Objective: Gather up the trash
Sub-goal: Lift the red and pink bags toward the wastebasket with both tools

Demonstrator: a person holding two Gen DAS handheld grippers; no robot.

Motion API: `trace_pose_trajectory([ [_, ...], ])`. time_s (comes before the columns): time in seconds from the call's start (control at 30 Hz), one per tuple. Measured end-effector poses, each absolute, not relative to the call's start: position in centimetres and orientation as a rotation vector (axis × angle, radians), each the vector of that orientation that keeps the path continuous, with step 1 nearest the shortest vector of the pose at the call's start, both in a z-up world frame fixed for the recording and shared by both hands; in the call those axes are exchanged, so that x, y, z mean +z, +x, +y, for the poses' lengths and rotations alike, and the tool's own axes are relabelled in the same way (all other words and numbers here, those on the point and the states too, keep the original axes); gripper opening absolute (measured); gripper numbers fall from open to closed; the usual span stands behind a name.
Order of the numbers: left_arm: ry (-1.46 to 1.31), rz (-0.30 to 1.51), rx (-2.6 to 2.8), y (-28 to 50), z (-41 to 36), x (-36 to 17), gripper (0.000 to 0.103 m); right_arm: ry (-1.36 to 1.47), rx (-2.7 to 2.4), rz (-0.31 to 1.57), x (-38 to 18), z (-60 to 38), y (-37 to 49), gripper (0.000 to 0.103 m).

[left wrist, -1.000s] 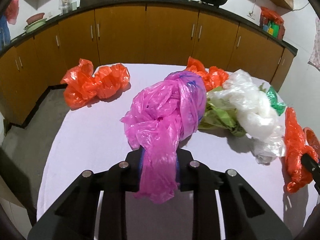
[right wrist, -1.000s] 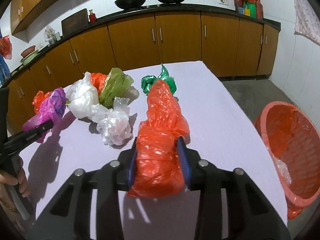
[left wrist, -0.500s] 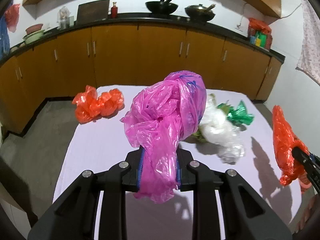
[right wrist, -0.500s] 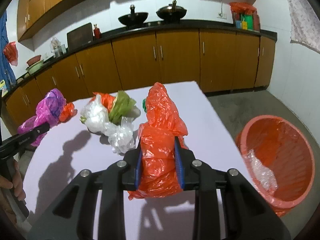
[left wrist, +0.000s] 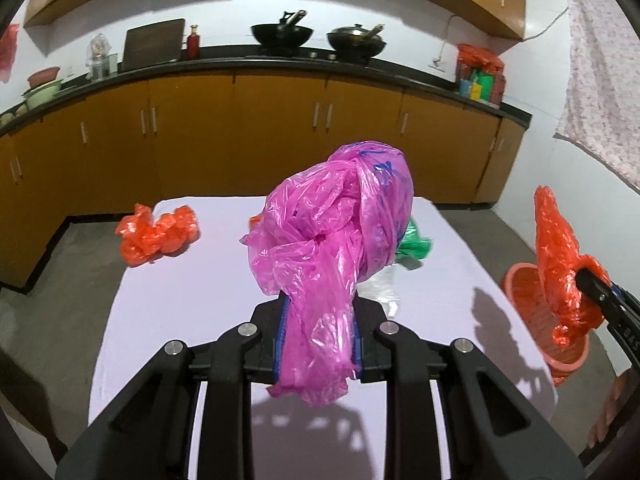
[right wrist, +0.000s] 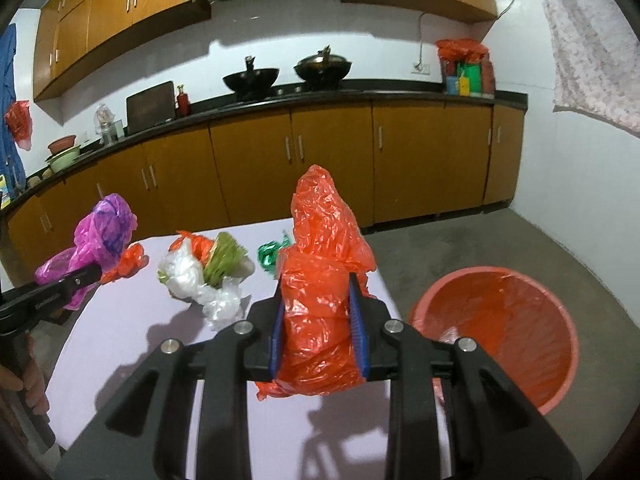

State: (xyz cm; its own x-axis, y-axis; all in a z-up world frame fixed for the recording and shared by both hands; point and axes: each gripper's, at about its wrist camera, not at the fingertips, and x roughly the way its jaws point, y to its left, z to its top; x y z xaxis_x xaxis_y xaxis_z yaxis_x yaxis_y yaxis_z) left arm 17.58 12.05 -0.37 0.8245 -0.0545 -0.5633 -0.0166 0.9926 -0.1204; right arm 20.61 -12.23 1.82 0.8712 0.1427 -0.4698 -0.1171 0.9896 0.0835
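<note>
1. Risk on the left: the left hand-held gripper is pinching a pink bag by a thin twist, with the bulk billowing above the jaws and a tail hanging below. The slick film could be slipping out during a fast swing.
2. Worktop is still carrying an orange wad, a white-and-green heap and a green scrap; a trailing tail could be dragging these off the edge.
3. The right hand-held gripper, whose jaws have just been closing, is clamping an orange bag that is bulging past both pads.
4. The bin is sitting on the floor right of the worktop, below the bags. Light plastic could be drifting and landing outside the rim if released from high up.
5. Both grippers heading for the bin together could be colliding.
</note>
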Motion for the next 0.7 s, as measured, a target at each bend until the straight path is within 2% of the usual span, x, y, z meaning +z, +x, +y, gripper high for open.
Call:
trace_pose_trajectory([
  [0.7, -0.041, 0.588, -0.284, 17.0, -0.4, 1.3, 0.023, 0.088, -0.065, 0.435, 3.8, -22.0, 17.1, 0.028],
])
